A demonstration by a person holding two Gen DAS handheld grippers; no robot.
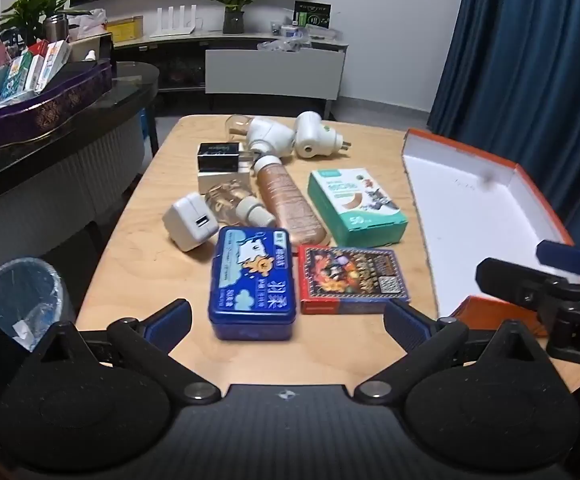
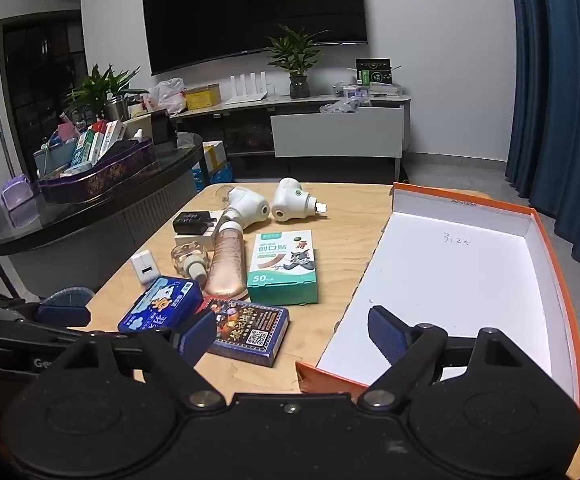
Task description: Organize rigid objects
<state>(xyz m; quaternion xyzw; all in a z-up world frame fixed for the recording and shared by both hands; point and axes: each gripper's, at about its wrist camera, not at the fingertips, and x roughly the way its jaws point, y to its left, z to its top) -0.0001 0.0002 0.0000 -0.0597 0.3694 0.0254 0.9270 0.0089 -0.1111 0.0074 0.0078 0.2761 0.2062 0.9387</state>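
Note:
Rigid items lie on a wooden table point(image 1: 138, 248): a blue tin point(image 1: 252, 284) point(image 2: 162, 304), a card pack point(image 1: 352, 280) point(image 2: 248, 330), a green plaster box point(image 1: 356, 204) point(image 2: 282, 268), a copper bottle point(image 1: 290, 200) point(image 2: 228, 264), a white USB charger point(image 1: 190, 222) point(image 2: 145, 266), a black charger point(image 1: 218, 156) and two white plug-in devices point(image 1: 310, 134). An orange box with a white inside point(image 1: 470, 216) point(image 2: 450, 280) stands empty at right. My left gripper point(image 1: 288, 322) is open just short of the blue tin. My right gripper point(image 2: 292, 338) is open above the orange box's near left corner.
A dark counter point(image 1: 70, 120) with a purple tray of packets runs along the left. A lined bin point(image 1: 22, 300) stands at the table's left front. A TV cabinet with plants point(image 2: 298, 96) lines the far wall. Blue curtains point(image 1: 530, 60) hang at right.

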